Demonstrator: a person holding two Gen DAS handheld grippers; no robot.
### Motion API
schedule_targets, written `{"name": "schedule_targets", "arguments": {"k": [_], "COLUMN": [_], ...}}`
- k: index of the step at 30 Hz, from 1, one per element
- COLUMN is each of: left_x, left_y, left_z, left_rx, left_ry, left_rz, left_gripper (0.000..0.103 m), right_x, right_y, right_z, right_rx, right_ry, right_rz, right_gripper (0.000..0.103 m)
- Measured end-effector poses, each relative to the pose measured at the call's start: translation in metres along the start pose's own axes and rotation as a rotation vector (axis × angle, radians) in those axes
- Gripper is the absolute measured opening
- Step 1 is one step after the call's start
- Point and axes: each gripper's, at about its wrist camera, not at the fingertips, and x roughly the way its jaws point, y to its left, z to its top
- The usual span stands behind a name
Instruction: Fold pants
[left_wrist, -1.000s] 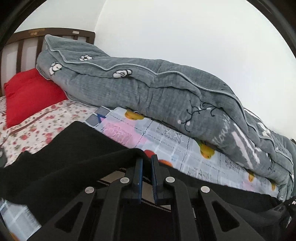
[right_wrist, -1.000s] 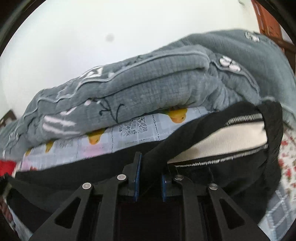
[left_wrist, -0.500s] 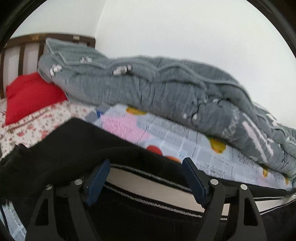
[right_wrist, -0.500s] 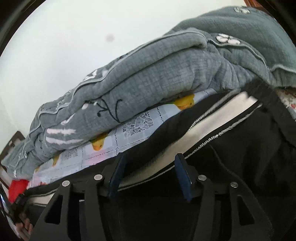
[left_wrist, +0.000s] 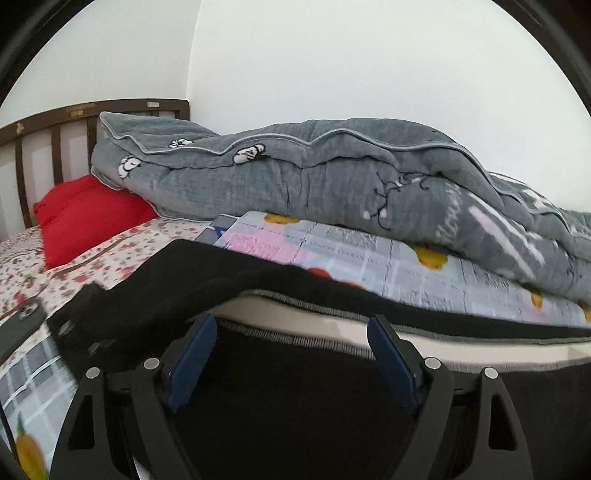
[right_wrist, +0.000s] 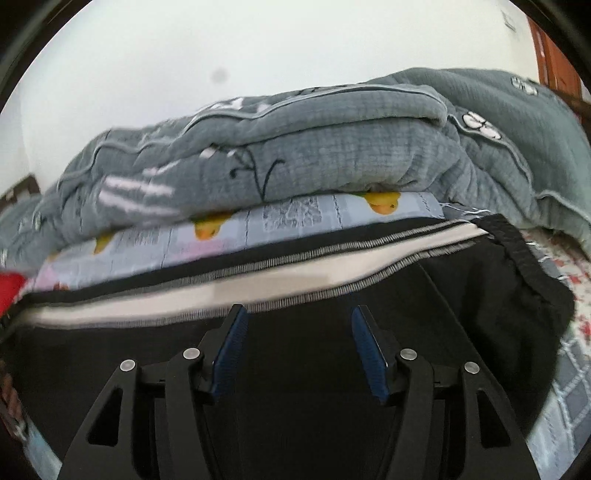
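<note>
Black pants with a white side stripe lie on the bed, stretched left to right. My left gripper is open, its blue pads apart just above the black cloth near the stripe, holding nothing. In the right wrist view the same pants show the white stripe running across. My right gripper is open over the black cloth just short of the stripe, and empty.
A rolled grey quilt lies along the wall behind the pants, also in the right wrist view. A red pillow and brown headboard are at the far left. A duck-print sheet and floral sheet cover the bed.
Both grippers were shut on the pants a second ago; both have opened and let the cloth go. The pants now lie flatter on the bed.
</note>
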Motion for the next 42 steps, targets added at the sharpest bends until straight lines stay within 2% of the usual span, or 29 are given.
{"name": "schedule_targets", "arguments": {"k": [2,7,10,13,15,17,20,26,28,31,33,34,36,37,38,39,40,41,42], "left_x": [-0.009,-0.023,-0.043,-0.060,-0.065,-0.074,-0.072,-0.039,-0.027,-0.008,0.003,0.009,0.015,0.017,0.019,0.020,0.021,0.021,0.019], "left_y": [0.003,0.017,0.033,0.056,0.074,0.089,0.097,0.113,0.110,0.100,0.097,0.095,0.092,0.092,0.093,0.095,0.097,0.098,0.099], "left_z": [-0.006,-0.030,-0.045,-0.062,-0.074,-0.080,-0.078,-0.069,-0.066,-0.060,-0.056,-0.054,-0.050,-0.049,-0.049,-0.049,-0.049,-0.048,-0.047], "left_rx": [0.012,0.030,0.022,-0.021,-0.070,-0.125,-0.206,-0.505,-0.540,-0.543,-0.548,-0.552,-0.534,-0.522,-0.516,-0.522,-0.523,-0.517,-0.506], "left_ry": [0.037,0.218,0.252,0.280,0.330,0.319,0.350,0.413,0.420,0.418,0.411,0.408,0.416,0.424,0.437,0.445,0.450,0.454,0.455], "left_rz": [0.002,-0.035,-0.042,-0.042,-0.079,-0.137,-0.173,-0.328,-0.350,-0.348,-0.335,-0.320,-0.264,-0.232,-0.203,-0.209,-0.220,-0.224,-0.225], "left_gripper": [0.083,0.083,0.083,0.083,0.083,0.083,0.083,0.081,0.080,0.076,0.074,0.068,0.050,0.031,0.024,0.020,0.016,0.015,0.014], "right_x": [-0.012,-0.045,-0.063,-0.078,-0.085,-0.092,-0.093,-0.072,-0.061,-0.040,-0.029,-0.023,-0.011,-0.006,0.000,0.005,0.007,0.010,0.009], "right_y": [0.000,-0.020,-0.042,-0.075,-0.095,-0.106,-0.113,-0.116,-0.116,-0.116,-0.116,-0.116,-0.117,-0.118,-0.118,-0.118,-0.117,-0.116,-0.115], "right_z": [-0.011,-0.043,-0.062,-0.082,-0.093,-0.098,-0.095,-0.079,-0.072,-0.063,-0.055,-0.052,-0.044,-0.040,-0.037,-0.033,-0.031,-0.029,-0.029], "right_rx": [-0.032,-0.067,-0.043,0.042,0.094,0.098,0.119,0.212,0.244,0.278,0.297,0.310,0.343,0.359,0.378,0.390,0.393,0.386,0.377], "right_ry": [0.024,0.068,0.083,0.127,0.144,0.134,0.146,0.172,0.184,0.214,0.226,0.232,0.244,0.250,0.257,0.264,0.267,0.272,0.270], "right_rz": [-0.017,-0.079,-0.107,-0.101,-0.082,-0.098,-0.071,0.005,0.036,0.051,0.057,0.066,0.094,0.110,0.124,0.134,0.138,0.124,0.129], "right_gripper": [0.058,0.059,0.059,0.059,0.059,0.059,0.062,0.063,0.062,0.047,0.046,0.046,0.046,0.046,0.046,0.045,0.029,0.018,0.016]}}
